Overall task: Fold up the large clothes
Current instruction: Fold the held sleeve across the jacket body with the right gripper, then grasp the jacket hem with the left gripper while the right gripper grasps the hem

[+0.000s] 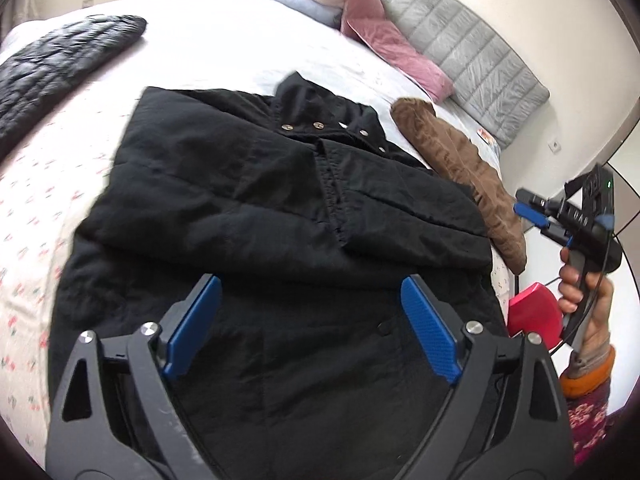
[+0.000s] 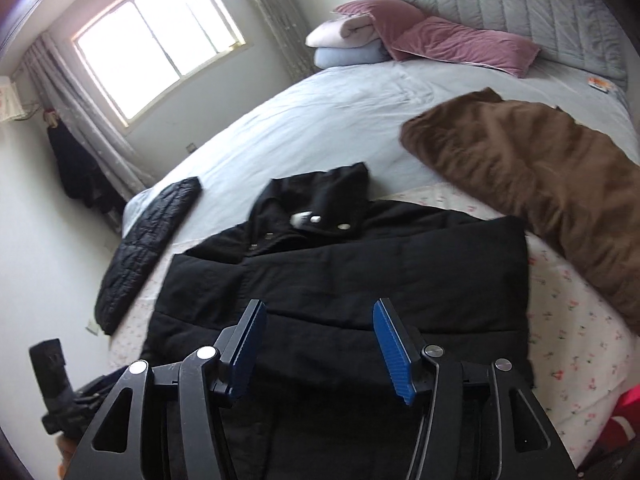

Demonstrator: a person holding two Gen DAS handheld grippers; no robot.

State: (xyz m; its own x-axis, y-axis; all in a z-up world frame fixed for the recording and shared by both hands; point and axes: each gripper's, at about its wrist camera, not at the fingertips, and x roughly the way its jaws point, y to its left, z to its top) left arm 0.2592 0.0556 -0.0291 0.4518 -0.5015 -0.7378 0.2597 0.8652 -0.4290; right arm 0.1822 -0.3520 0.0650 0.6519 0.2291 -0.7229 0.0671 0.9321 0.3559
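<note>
A large black coat lies flat on the bed, its sleeves folded across the front and its collar with metal snaps at the far end. My left gripper hovers over the coat's lower part, its jaws wide apart and empty, blue pads showing. In the right wrist view the same coat is below my right gripper, which is open with nothing between its fingers. The left wrist view also shows the right gripper off the bed's right edge, held up by a hand.
A brown garment lies to the coat's right and a black quilted jacket to its left. Pink pillows, folded blankets and a grey padded headboard are at the far end. A red object sits by the bed's edge.
</note>
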